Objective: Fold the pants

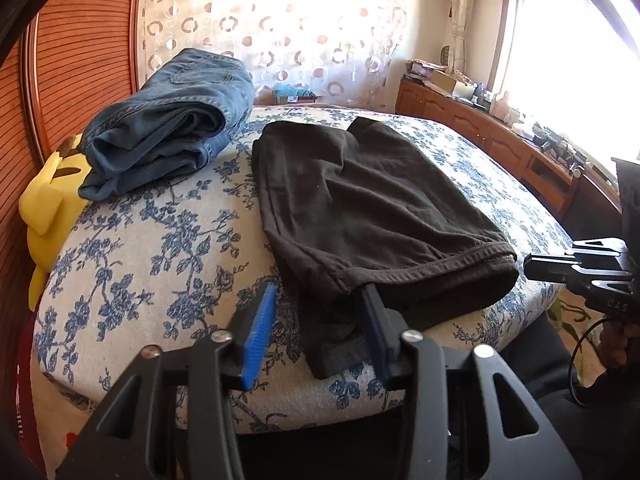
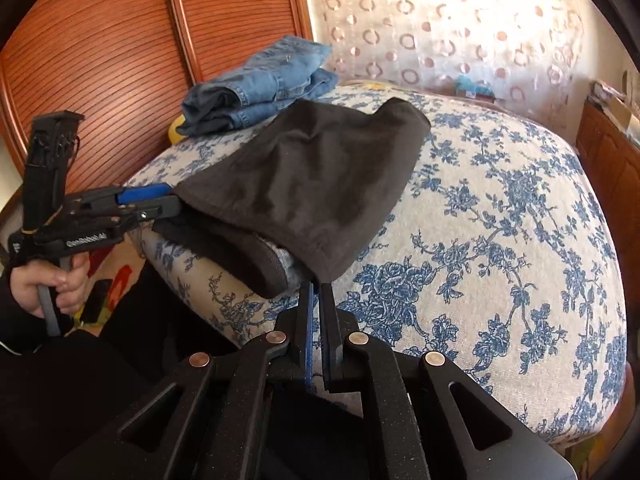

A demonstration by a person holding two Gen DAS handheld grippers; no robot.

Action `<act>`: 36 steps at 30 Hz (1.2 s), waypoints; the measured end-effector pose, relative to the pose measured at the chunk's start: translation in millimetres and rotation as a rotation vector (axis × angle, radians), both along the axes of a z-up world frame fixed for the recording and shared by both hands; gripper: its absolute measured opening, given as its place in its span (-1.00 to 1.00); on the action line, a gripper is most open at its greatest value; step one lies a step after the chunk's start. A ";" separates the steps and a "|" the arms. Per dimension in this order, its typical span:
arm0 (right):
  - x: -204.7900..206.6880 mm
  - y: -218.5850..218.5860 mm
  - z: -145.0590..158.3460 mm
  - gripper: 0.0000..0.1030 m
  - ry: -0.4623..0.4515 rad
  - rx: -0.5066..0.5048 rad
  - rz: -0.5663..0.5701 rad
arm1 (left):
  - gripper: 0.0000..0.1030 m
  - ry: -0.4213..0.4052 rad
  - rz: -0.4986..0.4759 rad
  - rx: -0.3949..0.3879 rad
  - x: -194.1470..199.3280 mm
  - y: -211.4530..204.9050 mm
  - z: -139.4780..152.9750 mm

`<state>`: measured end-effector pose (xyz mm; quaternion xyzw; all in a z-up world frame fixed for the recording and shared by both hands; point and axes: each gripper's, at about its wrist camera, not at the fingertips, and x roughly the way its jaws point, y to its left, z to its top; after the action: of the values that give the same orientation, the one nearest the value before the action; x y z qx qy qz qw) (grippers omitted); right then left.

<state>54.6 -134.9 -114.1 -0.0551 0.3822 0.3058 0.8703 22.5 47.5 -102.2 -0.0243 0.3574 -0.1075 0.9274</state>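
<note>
A home bedroom — a bed under a blue floral cover, slatted wooden wardrobe doors on the left, a patterned sheer curtain at the far side — cluttered wooden sideboard under the sunlit right-hand window.

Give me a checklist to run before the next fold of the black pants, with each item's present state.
1. Right gripper shut on the near corner of the black pants: ok.
2. Left gripper gripping the pants: not ok; jaws apart, one finger tucked under the hem, the blue one bare.
3. Pants lying flat on the bed: ok, with mild wrinkles.
4. Folded jeans apart from the pants: ok.
5. Lower layers lined up: cannot tell.
</note>
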 end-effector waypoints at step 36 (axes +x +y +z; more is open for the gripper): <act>11.6 24.3 -3.2 -0.49 -0.026 -0.050 -0.017 | -0.25 0.034 0.011 -0.012 -11.8 9.0 -11.6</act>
<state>66.2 -110.6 -117.4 -0.0777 0.3787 0.2879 0.8761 10.8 56.5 -113.8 -0.0339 0.3723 -0.1042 0.9216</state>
